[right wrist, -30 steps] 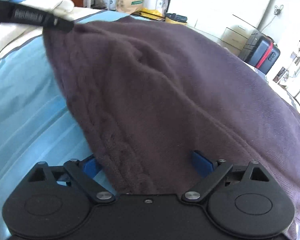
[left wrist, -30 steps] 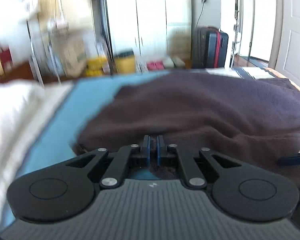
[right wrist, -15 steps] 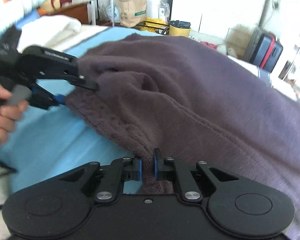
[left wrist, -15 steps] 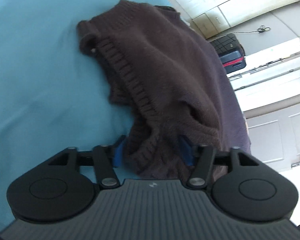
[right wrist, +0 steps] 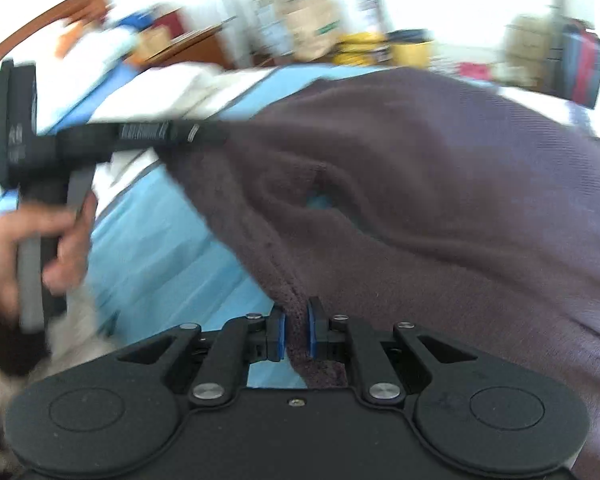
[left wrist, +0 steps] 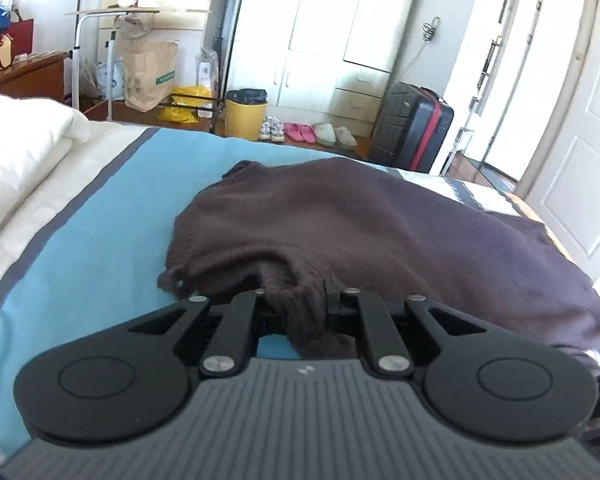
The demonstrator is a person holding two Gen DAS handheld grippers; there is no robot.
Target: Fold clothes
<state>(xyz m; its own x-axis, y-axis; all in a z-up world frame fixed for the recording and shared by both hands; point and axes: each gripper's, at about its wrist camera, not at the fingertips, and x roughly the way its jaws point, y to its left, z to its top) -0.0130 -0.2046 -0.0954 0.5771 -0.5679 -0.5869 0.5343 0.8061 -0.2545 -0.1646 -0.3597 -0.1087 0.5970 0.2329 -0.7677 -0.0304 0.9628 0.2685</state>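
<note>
Sweater dk brown-purple, knit ribbing. Bed sheet lt blue w/ grey stripe, white edge. Bin yellow. Suitcase blk w/ red stripe. Slippers pink. Right gripper blk, blue pads.

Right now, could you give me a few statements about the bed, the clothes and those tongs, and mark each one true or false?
1. The left tongs are pinching the brown sweater. True.
2. The right tongs hang open with nothing between them. False: they are shut on the sweater's edge.
3. The sweater lies on a blue bedsheet. True.
4. The bin on the floor beyond the bed is green. False: it is yellow.
5. A dark suitcase with a red stripe stands by the white cupboards. True.
</note>
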